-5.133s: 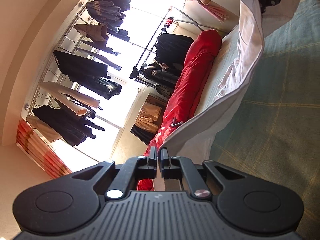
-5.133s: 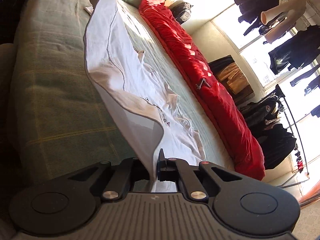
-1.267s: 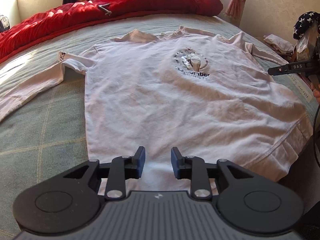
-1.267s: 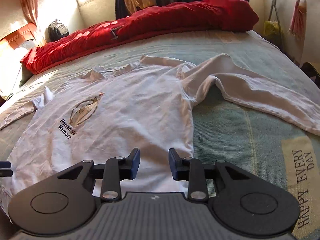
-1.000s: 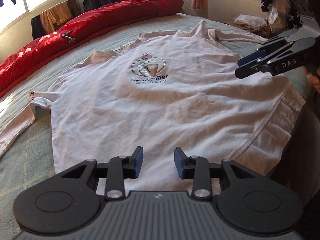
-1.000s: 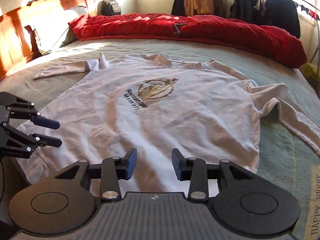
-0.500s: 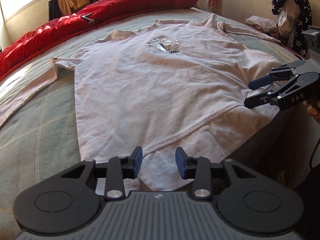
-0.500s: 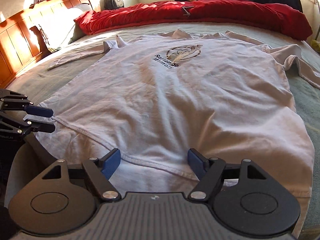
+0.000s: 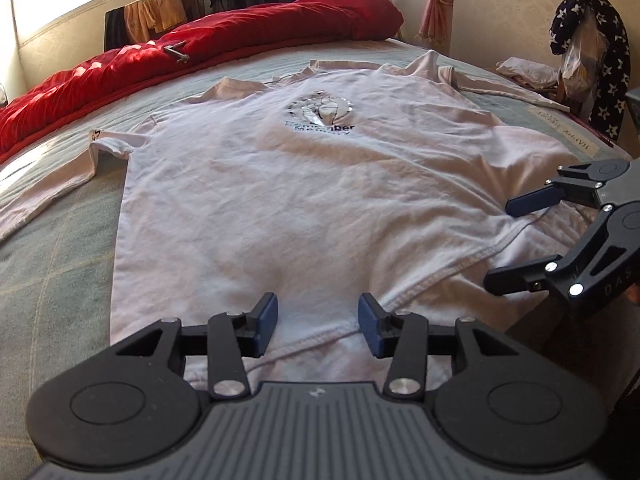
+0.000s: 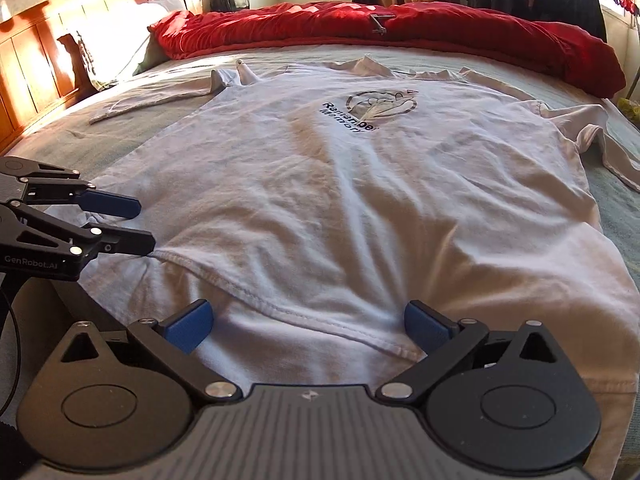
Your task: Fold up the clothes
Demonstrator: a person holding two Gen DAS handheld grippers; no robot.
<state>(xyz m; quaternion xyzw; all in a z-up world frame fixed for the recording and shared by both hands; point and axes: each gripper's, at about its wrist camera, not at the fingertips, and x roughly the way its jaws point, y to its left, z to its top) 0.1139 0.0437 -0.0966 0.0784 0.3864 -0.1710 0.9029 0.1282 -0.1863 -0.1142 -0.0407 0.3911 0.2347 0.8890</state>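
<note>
I've let go and both jaws now spread wide, left gripper [image 9: 318, 324] and right gripper [image 10: 308, 326] at the hem of the white shirt [image 9: 304, 184], spread flat on the bed [image 9: 52, 240], ready for folding.

A: Item?
B: White long-sleeve shirt [image 9: 304, 200], laid flat on the bed, front up, round printed logo on chest with dark text "Remember Memory".
A: Orientation?
B: Collar at the far side, hem nearest both cameras. Near hem is doubled: the top layer's stitched edge runs slanted across, with another layer of white cloth showing below it.
A: Sleeves?
B: Both spread outward. In the right wrist view the shirt [image 10: 360, 200] has one sleeve lying out to the left, the other bent and trailing off right.
A: Condition?
B: Lightly wrinkled, unfolded.
</note>
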